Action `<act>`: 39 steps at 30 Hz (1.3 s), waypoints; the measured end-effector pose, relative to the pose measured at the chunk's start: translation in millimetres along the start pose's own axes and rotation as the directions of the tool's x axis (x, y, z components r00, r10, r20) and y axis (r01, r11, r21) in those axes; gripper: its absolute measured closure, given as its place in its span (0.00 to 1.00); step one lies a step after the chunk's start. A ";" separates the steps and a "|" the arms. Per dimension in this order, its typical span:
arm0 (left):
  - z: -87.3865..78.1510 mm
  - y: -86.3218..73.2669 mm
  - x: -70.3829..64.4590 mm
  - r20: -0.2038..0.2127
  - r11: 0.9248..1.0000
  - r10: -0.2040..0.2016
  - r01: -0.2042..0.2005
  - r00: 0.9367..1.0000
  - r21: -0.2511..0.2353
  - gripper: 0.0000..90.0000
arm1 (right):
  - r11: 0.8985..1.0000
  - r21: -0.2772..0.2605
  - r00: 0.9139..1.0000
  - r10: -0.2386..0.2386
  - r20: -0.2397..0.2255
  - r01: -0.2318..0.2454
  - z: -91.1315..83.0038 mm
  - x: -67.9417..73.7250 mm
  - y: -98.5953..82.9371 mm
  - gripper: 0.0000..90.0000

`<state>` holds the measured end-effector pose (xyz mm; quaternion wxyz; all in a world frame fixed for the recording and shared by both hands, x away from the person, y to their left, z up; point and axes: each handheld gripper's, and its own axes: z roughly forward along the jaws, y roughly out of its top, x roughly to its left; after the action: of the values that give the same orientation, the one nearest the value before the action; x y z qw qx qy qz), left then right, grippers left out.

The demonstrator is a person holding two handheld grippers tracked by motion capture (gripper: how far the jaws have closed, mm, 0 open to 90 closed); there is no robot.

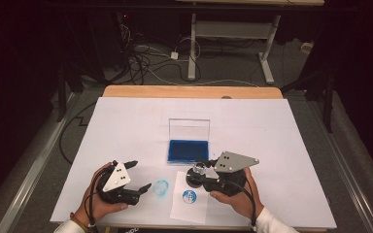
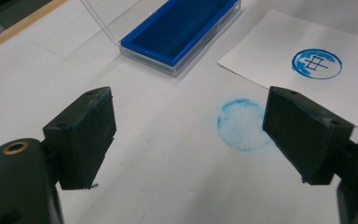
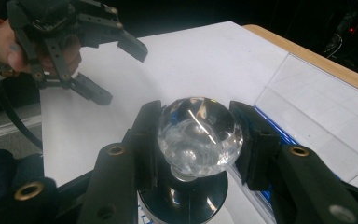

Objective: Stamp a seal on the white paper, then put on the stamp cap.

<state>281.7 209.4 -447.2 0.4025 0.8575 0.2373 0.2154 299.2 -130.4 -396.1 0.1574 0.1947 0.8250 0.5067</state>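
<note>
My right gripper is shut on the clear faceted knob of a round stamp with a black base. The stamp stands upright at the far edge of a small white paper slip, just in front of the blue ink pad. The slip bears a round blue print. My left gripper is open and holds nothing, low over the table beside a faint blue ring smudge.
The ink pad's clear lid stands open behind it. A white sheet covers the table, with the wooden edge at the far side. Beyond the table are cables and a desk frame on the floor.
</note>
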 end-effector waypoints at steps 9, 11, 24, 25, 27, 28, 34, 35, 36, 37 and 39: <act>-7.0 -16.5 4.3 -0.029 1.000 -0.021 0.021 0.999 0.016 0.19 | 1.000 0.008 1.000 0.002 0.011 -0.002 -2.6 -2.7 -0.7 0.63; -7.1 -19.5 4.2 -0.036 1.000 -0.018 0.018 0.999 0.022 0.19 | 1.000 0.014 1.000 -0.002 0.015 0.002 -3.0 -2.6 -0.2 0.64; -5.9 -30.0 5.6 -0.044 0.998 -0.038 0.041 0.998 0.056 0.19 | 1.000 0.020 0.999 -0.006 0.046 0.005 -6.8 -9.7 -0.5 0.63; -5.8 -29.5 5.7 -0.046 0.998 -0.038 0.040 0.998 0.053 0.19 | 1.000 0.019 0.999 -0.006 0.049 0.005 -7.5 -11.2 -0.4 0.63; -5.7 -28.5 5.3 -0.045 0.998 -0.040 0.042 0.998 0.049 0.19 | 1.000 0.019 0.998 -0.003 0.059 0.002 -9.2 -13.5 -0.3 0.63; -5.8 -28.2 4.9 -0.044 0.998 -0.038 0.040 0.998 0.051 0.19 | 1.000 0.019 0.998 0.000 0.064 -0.001 -10.1 -14.6 -0.3 0.63; -6.2 -25.6 0.9 -0.036 0.998 -0.036 0.038 0.999 0.044 0.19 | 1.000 0.018 0.996 -0.001 0.091 -0.001 -15.9 -19.5 0.9 0.63; -6.3 -25.3 0.5 -0.036 0.998 -0.034 0.036 0.999 0.042 0.19 | 1.000 0.018 0.995 0.001 0.096 -0.003 -16.8 -20.4 1.3 0.63; -6.6 -25.1 0.6 -0.034 0.998 -0.037 0.038 0.999 0.040 0.19 | 1.000 0.017 0.995 -0.004 0.104 0.002 -17.8 -21.8 1.7 0.63; -6.7 -25.0 0.7 -0.033 0.998 -0.040 0.041 0.999 0.039 0.19 | 1.000 0.016 0.994 -0.003 0.108 0.001 -18.8 -23.4 2.0 0.63; -6.3 -25.2 0.7 -0.029 0.998 -0.045 0.046 0.999 0.038 0.19 | 1.000 0.011 0.993 -0.001 0.120 0.000 -20.4 -27.0 2.5 0.63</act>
<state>272.9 227.7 -463.3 0.3871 0.8565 0.2664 0.2134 314.0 -158.2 -383.3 0.2059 0.2256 0.8169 0.4893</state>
